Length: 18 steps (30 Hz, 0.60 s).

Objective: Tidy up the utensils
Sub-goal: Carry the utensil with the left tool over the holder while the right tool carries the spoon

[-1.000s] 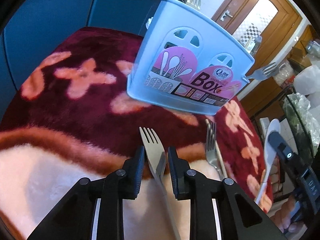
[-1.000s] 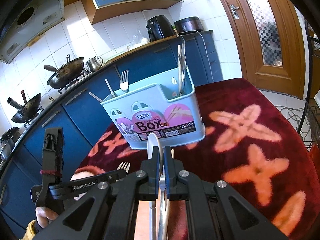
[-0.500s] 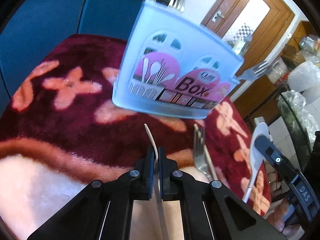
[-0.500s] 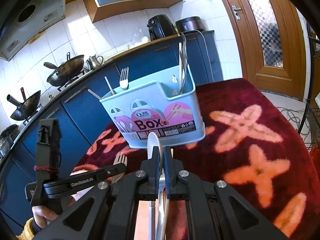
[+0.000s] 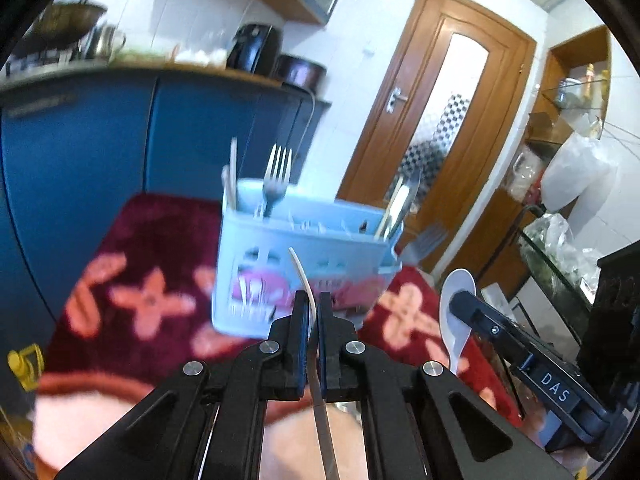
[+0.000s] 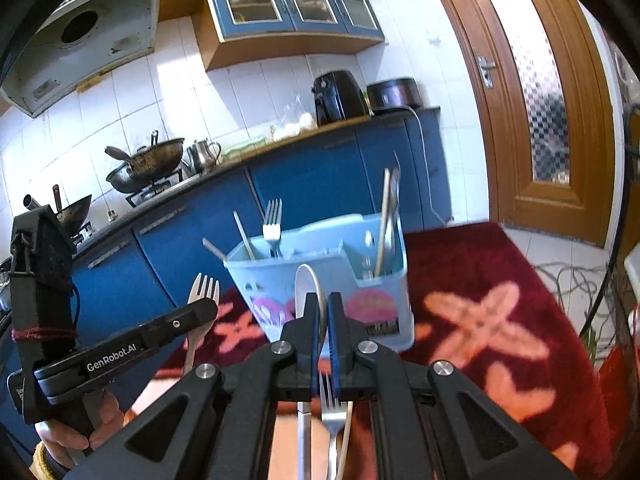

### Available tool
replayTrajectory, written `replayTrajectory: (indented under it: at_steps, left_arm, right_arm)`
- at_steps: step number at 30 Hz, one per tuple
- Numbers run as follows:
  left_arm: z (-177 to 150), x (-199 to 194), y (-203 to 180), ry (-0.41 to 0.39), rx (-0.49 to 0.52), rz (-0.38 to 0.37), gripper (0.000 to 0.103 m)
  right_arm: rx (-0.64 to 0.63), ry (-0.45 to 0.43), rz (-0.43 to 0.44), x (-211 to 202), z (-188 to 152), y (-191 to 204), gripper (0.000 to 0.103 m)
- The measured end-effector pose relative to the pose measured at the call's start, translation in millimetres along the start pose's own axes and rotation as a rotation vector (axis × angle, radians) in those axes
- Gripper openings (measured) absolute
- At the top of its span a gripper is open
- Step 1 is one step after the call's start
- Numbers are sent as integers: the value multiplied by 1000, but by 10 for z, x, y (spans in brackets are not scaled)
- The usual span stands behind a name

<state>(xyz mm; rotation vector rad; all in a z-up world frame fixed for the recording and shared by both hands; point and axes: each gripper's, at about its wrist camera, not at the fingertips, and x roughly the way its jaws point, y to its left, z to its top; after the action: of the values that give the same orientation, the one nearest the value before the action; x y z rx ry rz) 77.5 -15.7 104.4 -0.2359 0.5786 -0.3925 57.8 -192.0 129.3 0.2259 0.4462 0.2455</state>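
Observation:
A light blue utensil box (image 5: 296,264) (image 6: 320,280) stands on the red floral cloth, holding a fork (image 5: 276,180) and other utensils. My left gripper (image 5: 314,312) is shut on a metal fork (image 5: 304,284), seen edge-on and lifted in front of the box; the fork's tines show in the right wrist view (image 6: 204,292). My right gripper (image 6: 323,312) is shut on a white spoon (image 6: 306,288), also visible in the left wrist view (image 5: 454,312), held up near the box. Another fork (image 6: 332,404) lies on the cloth below my right gripper.
The red cloth with orange flowers (image 6: 480,320) covers the table. Blue kitchen cabinets (image 6: 200,232) with woks, a kettle and appliances stand behind. A wooden door (image 6: 540,100) is at the right. A fork (image 5: 424,240) pokes from the box's right side.
My left gripper has lifted the fork off the cloth and tilted upward, so the box top now shows. My right gripper with the spoon has also risen and tilted up.

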Motion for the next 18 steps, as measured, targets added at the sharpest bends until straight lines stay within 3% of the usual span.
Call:
replayTrajectory:
  at_steps: [15, 18]
  left_arm:
    - [911, 200, -94, -162, 67, 55, 4]
    - [1075, 257, -85, -226, 79, 92, 4]
  right_arm:
    - [-78, -149, -47, 303, 736, 103, 6]
    - [-80, -178, -69, 403, 869, 74, 6]
